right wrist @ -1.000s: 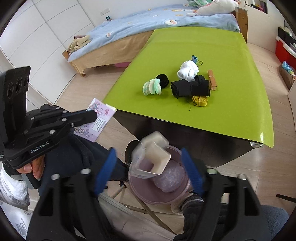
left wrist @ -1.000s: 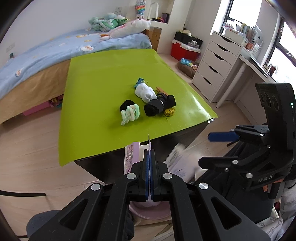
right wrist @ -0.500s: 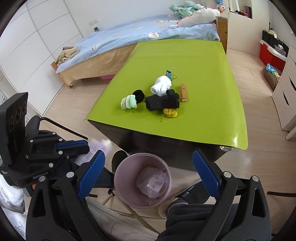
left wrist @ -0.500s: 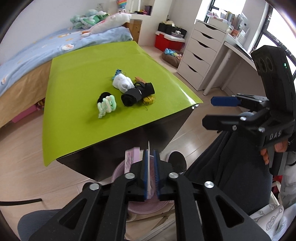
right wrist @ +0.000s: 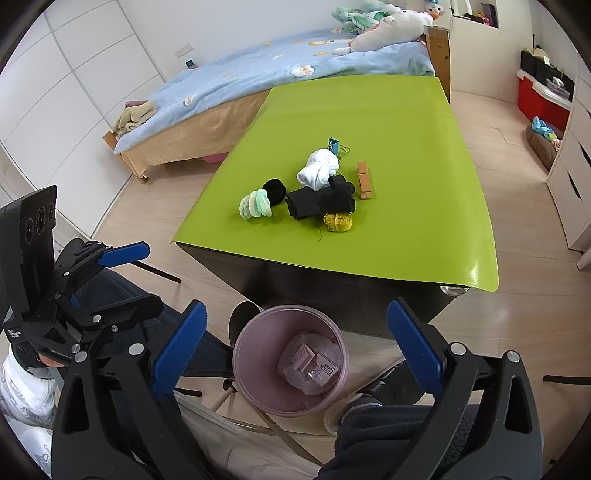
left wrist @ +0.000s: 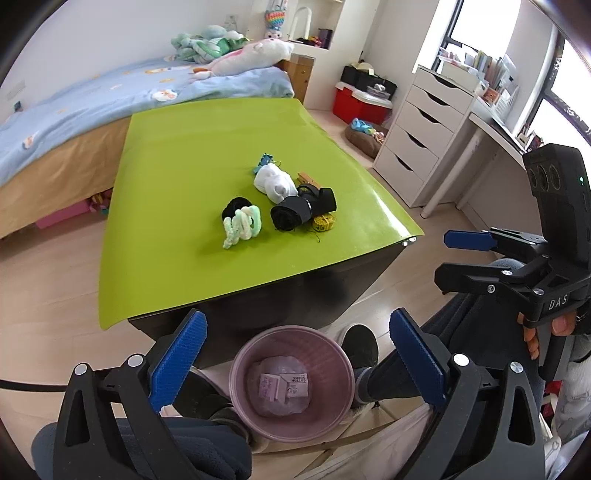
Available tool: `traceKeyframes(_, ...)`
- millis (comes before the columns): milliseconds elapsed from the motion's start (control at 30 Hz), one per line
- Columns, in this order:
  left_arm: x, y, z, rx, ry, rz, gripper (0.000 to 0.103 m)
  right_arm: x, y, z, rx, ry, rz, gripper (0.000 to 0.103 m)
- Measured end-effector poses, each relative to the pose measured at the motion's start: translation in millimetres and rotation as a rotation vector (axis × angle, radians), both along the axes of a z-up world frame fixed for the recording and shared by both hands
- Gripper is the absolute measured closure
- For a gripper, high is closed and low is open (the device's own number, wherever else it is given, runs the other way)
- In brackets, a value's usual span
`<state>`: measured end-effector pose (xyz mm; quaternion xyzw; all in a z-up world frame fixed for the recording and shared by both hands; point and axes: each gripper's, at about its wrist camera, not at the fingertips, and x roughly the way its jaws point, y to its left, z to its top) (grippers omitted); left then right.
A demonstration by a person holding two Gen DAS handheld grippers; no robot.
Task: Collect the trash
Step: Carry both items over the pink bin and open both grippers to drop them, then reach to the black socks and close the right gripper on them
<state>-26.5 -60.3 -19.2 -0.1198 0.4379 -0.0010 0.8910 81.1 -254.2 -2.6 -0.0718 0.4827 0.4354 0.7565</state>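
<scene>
Left tool (left wrist: 295,354), right tool (right wrist: 295,343) agape.

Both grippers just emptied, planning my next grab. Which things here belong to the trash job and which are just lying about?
Job:
pink bin
sock packaging and clear wrapper inside it
left gripper and right gripper, both open above it

Lying about on the green table:
white socks
black socks
mint socks
yellow tape measure
wooden clothespin

Pale wooden plank floor (right wrist: 517,155), white panelled wall (right wrist: 74,74), blue-quilted bed (left wrist: 92,96) beyond the green-topped table's (left wrist: 207,140) far edge, white drawer chest (left wrist: 424,125), bright daylit window (left wrist: 476,26)
</scene>
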Motion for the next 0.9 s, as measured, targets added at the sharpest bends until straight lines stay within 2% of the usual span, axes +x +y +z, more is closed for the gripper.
traceKeyframes(133, 0.0, 5.8, 2.2, -0.008, -0.007, 0.02, 0.008, 0.4, 0.4, 0.5, 0.003, 0.0, -0.002, 0.006)
traceKeyframes(333, 7.9, 15.4, 11.3, 0.025, -0.027, 0.04, 0.008, 8.1, 3.1, 4.9, 0.019, 0.002, -0.012, 0.006)
traceKeyframes(533, 24.2, 34.0, 16.7, 0.034, -0.039, 0.071, 0.008, 29.4, 21.0, 13.3, 0.008, -0.024, -0.023, 0.006)
traceKeyframes(900, 32.5, 53.4, 11.7, 0.006, -0.044, 0.11, 0.008, 80.5, 92.5, -3.2, -0.148, -0.033, 0.039, 0.006)
